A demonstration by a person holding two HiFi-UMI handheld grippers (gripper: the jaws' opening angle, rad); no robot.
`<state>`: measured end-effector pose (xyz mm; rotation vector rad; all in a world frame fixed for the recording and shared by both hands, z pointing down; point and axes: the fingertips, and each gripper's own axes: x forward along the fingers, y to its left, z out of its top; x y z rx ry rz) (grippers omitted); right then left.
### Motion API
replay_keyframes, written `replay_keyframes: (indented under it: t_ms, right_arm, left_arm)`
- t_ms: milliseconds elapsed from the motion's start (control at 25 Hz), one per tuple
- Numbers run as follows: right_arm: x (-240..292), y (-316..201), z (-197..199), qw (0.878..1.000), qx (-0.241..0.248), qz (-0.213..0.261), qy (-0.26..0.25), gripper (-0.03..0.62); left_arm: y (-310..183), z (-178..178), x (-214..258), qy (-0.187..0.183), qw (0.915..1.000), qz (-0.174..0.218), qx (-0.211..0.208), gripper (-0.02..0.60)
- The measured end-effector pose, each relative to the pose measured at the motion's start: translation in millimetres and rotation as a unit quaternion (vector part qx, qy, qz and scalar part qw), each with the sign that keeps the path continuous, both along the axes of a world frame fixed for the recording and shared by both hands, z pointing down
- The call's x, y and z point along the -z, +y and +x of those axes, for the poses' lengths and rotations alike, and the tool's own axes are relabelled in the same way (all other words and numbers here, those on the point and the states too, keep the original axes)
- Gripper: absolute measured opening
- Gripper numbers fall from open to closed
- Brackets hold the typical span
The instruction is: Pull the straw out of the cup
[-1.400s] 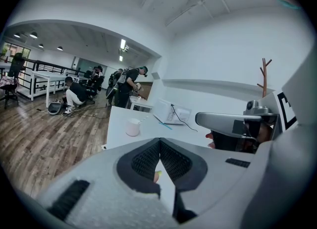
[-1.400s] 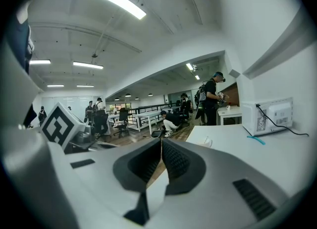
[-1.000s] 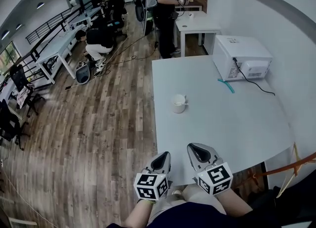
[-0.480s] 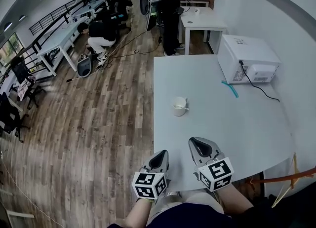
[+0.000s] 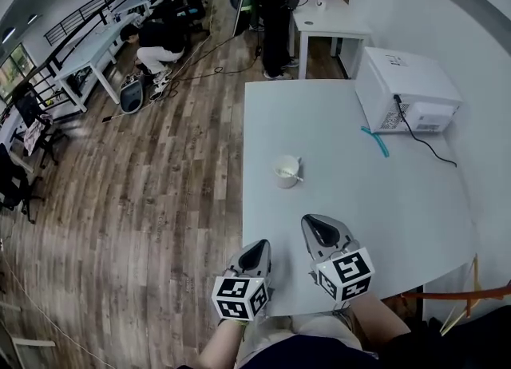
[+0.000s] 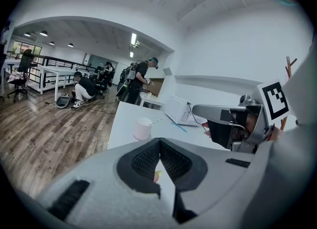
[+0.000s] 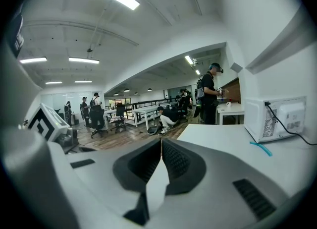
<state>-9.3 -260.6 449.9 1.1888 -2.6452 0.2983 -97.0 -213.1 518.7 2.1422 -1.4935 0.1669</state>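
A small white cup (image 5: 287,172) stands upright on the white table (image 5: 399,200), with a straw (image 5: 294,174) leaning out over its right rim. In the left gripper view the cup (image 6: 142,129) and its straw (image 6: 156,120) sit well ahead of the jaws. My left gripper (image 5: 257,252) hovers at the table's near edge, shut, with nothing held. My right gripper (image 5: 318,226) is beside it over the near part of the table, also shut and empty, well short of the cup. The jaw tips meet in both gripper views (image 6: 159,142) (image 7: 161,140).
A white microwave (image 5: 409,88) stands at the table's far right with a black cable (image 5: 427,145) trailing from it. A teal stick (image 5: 375,141) lies in front of it. Beyond are more white tables (image 5: 327,24), several people and a wooden floor (image 5: 160,200) to the left.
The head view has drifted slightly, so the table sits a little differently in frame. Both grippers stay shut near the table's near edge; the cup has not moved.
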Motion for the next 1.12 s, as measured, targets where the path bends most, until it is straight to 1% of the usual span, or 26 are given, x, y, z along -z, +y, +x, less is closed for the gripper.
replay_keyframes:
  t_ms: [600, 920, 1120]
  right_arm:
    - [-49.1, -69.6, -7.4, 1.0, 0.005, -0.022, 0.019, 0.031]
    - [-90.3, -98.3, -5.9, 0.998, 0.002, -0.051, 0.042, 0.031]
    - [-107.0, -112.0, -5.8, 0.997, -0.004, -0.059, 0.049, 0.031]
  left_arm:
    - [-45.6, -15.9, -37.6, -0.001, 0.9988, -0.027, 0.041, 0.018]
    - [-59.7, -16.3, -60.8, 0.0, 0.9976, -0.047, 0.051, 0.018]
    - [-66.3, -18.2, -70.6, 0.003, 0.9971, -0.053, 0.055, 0.018]
